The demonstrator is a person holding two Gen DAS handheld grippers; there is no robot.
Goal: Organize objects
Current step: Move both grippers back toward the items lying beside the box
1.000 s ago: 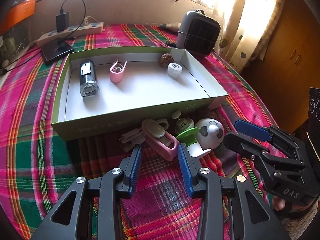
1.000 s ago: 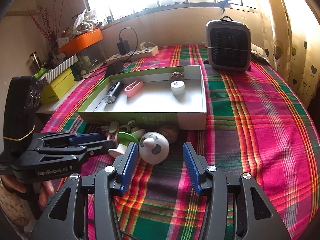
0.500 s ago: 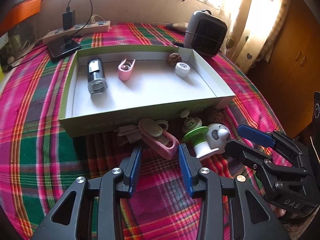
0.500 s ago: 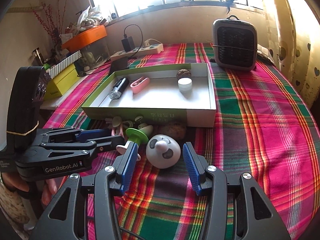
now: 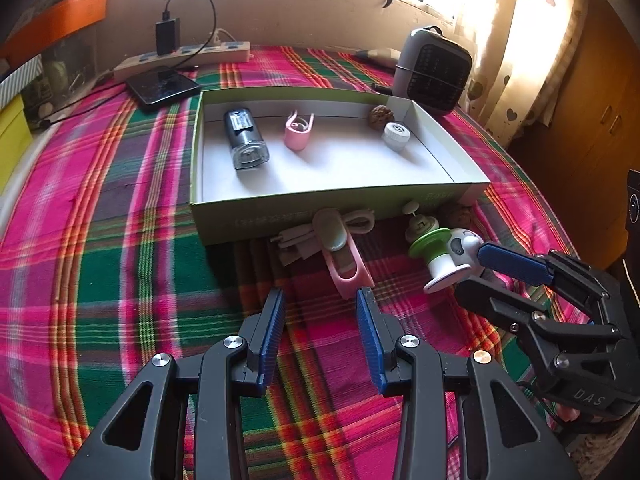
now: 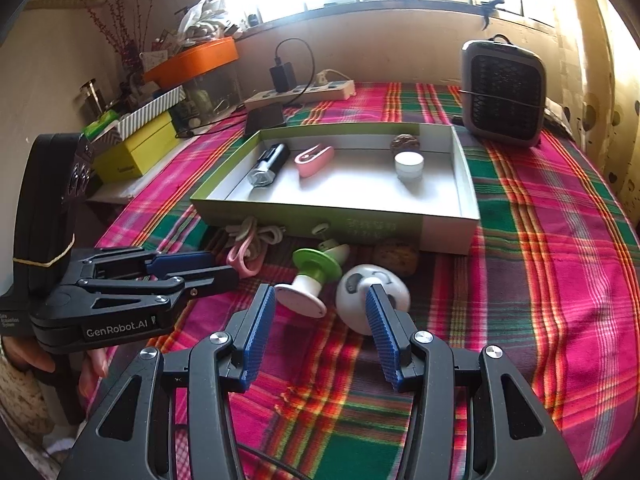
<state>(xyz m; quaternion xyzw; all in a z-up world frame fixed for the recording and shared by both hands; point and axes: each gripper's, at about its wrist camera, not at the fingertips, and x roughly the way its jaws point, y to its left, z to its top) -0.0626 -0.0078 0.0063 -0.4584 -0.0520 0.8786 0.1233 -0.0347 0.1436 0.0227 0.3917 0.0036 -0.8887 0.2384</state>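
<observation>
White plastic panda toy (image 6: 370, 298) lies on the tablecloth (image 6: 540, 280) below the box's (image 6: 348, 226) front wall. Judged light, rigid, round and slippery; grip across its widest part. Right gripper (image 6: 320, 316) released, straddling nothing; left gripper (image 5: 320, 312) released.

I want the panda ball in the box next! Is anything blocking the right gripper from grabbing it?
Nothing visible blocks it. The right gripper is open just in front of the panda ball, whose near side is bare. The green-and-white toy lies close beside the ball on the left, so the left finger could bump it.
</observation>
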